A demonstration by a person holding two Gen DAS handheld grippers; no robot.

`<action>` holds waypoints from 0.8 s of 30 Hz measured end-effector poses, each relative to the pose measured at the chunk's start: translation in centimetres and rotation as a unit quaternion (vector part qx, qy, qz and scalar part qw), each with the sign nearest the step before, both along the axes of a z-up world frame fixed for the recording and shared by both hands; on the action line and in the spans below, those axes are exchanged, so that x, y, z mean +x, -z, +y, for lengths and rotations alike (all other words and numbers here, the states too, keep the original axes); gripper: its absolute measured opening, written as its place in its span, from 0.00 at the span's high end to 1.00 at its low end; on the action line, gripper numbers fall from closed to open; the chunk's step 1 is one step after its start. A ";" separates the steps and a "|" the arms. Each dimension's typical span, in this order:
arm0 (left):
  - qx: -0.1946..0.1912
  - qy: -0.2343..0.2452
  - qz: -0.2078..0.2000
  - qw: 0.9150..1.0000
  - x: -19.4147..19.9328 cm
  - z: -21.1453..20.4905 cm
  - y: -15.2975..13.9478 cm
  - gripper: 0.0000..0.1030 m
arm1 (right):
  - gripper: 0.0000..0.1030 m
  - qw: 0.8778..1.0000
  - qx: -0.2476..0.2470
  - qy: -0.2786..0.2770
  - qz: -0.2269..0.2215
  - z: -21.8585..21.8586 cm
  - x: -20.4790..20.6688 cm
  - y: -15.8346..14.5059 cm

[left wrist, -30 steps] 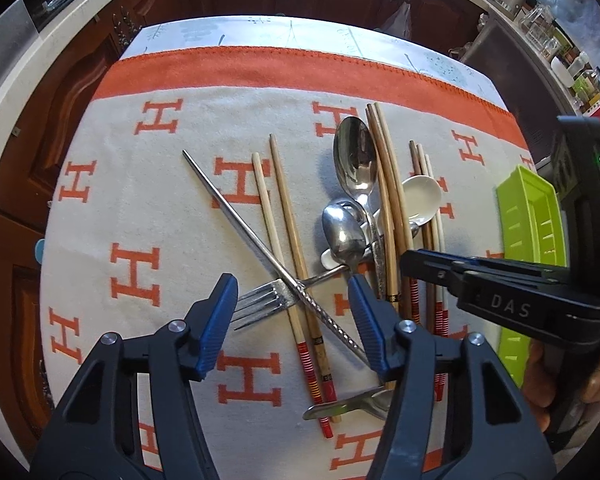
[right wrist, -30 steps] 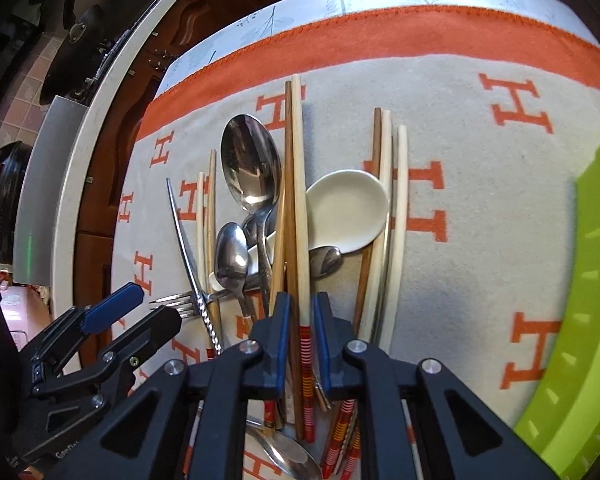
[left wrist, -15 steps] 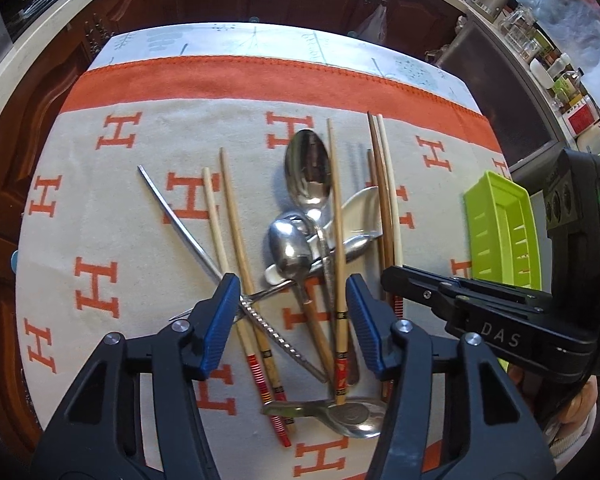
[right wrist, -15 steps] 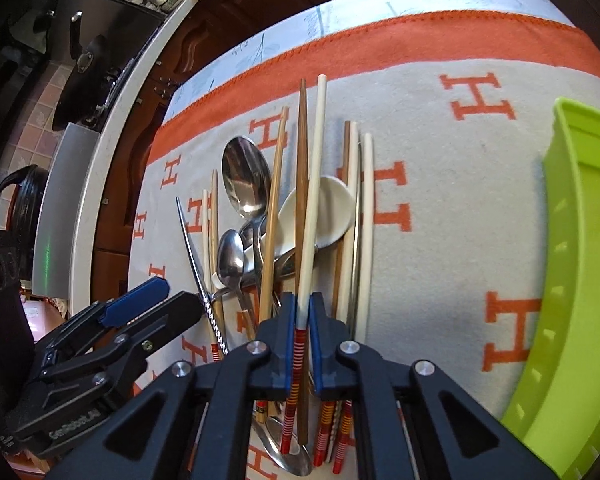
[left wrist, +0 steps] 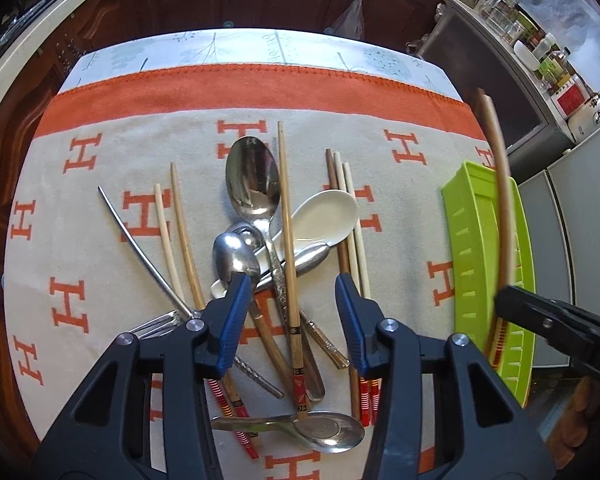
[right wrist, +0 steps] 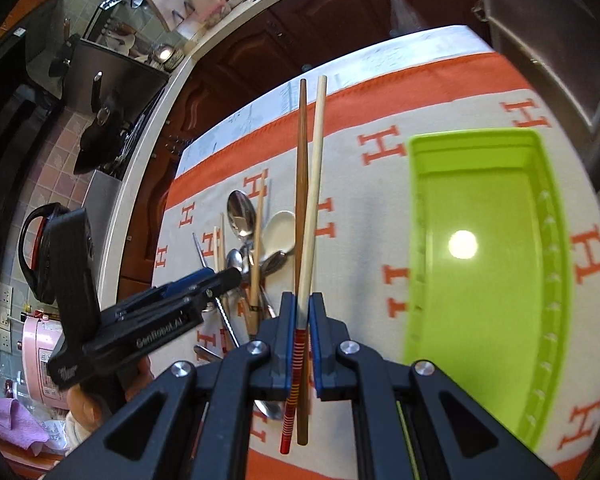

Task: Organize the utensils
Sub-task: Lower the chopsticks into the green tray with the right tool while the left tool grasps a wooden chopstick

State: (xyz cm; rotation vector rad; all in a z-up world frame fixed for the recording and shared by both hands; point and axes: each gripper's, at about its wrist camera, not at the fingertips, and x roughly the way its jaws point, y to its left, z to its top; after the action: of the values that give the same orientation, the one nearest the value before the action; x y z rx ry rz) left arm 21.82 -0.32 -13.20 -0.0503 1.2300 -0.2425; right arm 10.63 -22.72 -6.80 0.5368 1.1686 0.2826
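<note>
Your left gripper [right wrist: 220, 276] reads "GenRobot.AI"; its jaws, just closing, stand apart over the utensil pile [left wrist: 276, 264] mid-cloth, gripping nothing. Your right gripper [right wrist: 300, 320] is clamped on two chopsticks [right wrist: 306, 208], lifted beside the empty green tray [right wrist: 548, 280] at right.
</note>
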 end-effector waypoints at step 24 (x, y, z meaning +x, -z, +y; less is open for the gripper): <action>0.035 -0.002 0.040 0.999 1.2 -0.9 3.1 0.60 | 0.90 0.983 -0.149 0.078 0.071 -4.8 -4.8 3.9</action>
State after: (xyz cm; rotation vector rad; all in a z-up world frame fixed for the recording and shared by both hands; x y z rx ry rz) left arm 22.98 -1.21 -16.31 -0.0017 1.3169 -0.1959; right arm 5.82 -27.52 -10.73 0.3850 1.2719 -0.0671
